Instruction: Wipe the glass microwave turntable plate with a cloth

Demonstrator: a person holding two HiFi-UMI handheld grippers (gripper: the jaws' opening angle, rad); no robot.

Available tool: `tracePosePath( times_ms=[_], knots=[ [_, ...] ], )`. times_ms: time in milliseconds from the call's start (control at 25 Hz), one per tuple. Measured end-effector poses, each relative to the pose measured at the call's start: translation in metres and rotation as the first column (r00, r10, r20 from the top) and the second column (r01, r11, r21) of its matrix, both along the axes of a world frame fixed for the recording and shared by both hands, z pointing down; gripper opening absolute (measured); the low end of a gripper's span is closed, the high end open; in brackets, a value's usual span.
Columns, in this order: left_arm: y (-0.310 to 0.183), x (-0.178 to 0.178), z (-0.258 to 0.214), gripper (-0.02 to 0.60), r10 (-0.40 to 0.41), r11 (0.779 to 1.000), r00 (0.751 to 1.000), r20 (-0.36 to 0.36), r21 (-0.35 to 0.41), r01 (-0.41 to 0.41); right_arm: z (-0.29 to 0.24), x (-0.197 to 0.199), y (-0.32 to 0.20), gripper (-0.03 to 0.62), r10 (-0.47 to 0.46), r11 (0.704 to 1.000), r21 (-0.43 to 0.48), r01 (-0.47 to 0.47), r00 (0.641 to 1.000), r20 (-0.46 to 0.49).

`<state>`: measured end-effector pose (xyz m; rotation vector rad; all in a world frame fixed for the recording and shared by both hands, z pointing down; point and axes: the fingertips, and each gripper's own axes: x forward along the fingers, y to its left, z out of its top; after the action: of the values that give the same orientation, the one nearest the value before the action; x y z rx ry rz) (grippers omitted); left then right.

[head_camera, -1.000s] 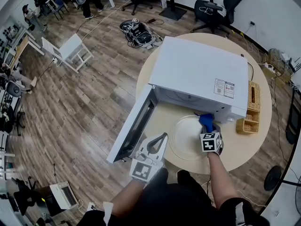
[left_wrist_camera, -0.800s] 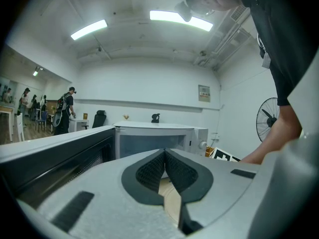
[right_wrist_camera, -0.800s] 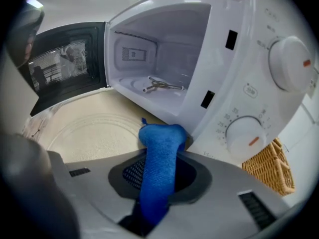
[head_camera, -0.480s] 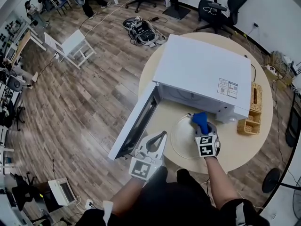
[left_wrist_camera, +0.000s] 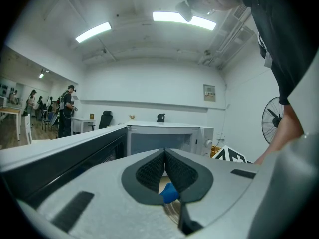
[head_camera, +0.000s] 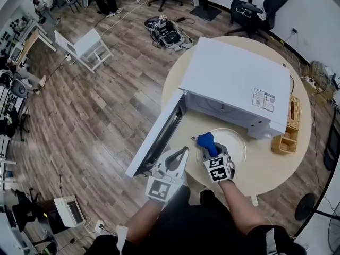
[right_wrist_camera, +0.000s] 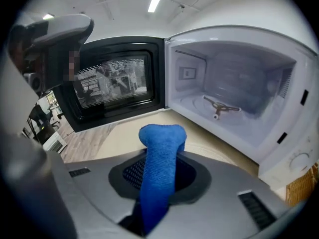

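Wood-plank flooring surrounds the round beige counter point(head_camera: 271, 177) in front of me, with office chairs point(head_camera: 255, 7) at the far wall. On the counter stands a white microwave point(head_camera: 239, 84), its door point(head_camera: 156, 137) swung open toward the near left. From the right gripper view the cavity is bare apart from the three-armed turntable support point(right_wrist_camera: 219, 106) on its floor. The glass turntable plate point(head_camera: 234, 142) lies flat on the counter just near of the open cavity. My right hand-held gripper point(head_camera: 211, 152) is clamped on a blue cloth point(head_camera: 206, 141), which sticks out past the jaws as a rolled wad over the plate's left rim; I cannot tell whether the cloth touches the glass. My left hand-held gripper point(head_camera: 183, 154) hovers just left of the right one, by the counter's near edge and beside the door, with its jaw tips closed together on nothing. A wicker basket point(head_camera: 289, 126) sits at the counter's right edge, beside the microwave.
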<state>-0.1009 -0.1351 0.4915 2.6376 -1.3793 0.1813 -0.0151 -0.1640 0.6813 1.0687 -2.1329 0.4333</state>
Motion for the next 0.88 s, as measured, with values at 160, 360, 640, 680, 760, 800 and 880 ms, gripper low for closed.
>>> tracePosePath(
  times_ms=[160, 360, 640, 680, 760, 800, 880],
  knots=[
    [0.001, -0.007, 0.000, 0.006, -0.018, 1.000, 1.000, -0.006, -0.004, 0.018, 0.012, -0.021, 0.016, 0.075, -0.047, 0.998, -0.049, 0.047, 0.999, 0.001],
    [0.001, -0.013, 0.000, 0.006, -0.026, 1.000, 1.000, -0.006, -0.003, 0.026, 0.031, -0.034, 0.033, 0.075, -0.091, 0.992, -0.093, 0.087, 0.995, -0.038],
    [0.004, -0.011, 0.000, 0.006, -0.019, 1.000, 1.000, -0.006, -0.004, 0.019, 0.036, -0.034, 0.035, 0.074, -0.095, 0.992, -0.086, 0.090, 0.994, -0.053],
    [0.005, -0.010, 0.000, 0.006, -0.017, 1.000, 1.000, -0.005, -0.004, 0.017, 0.036, -0.033, 0.035, 0.074, -0.091, 0.992, -0.087, 0.086, 0.995, -0.051],
    [0.005, -0.009, -0.001, 0.006, -0.015, 1.000, 1.000, -0.009, 0.000, 0.015, 0.036, -0.028, 0.034, 0.074, -0.078, 0.993, -0.087, 0.074, 0.996, -0.051],
    [0.006, -0.008, -0.002, 0.006, -0.014, 1.000, 1.000, -0.014, 0.003, 0.014, 0.036, -0.025, 0.032, 0.074, -0.071, 0.994, -0.085, 0.067, 0.996, -0.052],
    [0.006, -0.007, -0.002, 0.006, -0.014, 1.000, 1.000, -0.017, 0.003, 0.014, 0.036, -0.017, 0.029, 0.074, -0.057, 0.995, -0.080, 0.052, 0.997, -0.061]
  ],
)
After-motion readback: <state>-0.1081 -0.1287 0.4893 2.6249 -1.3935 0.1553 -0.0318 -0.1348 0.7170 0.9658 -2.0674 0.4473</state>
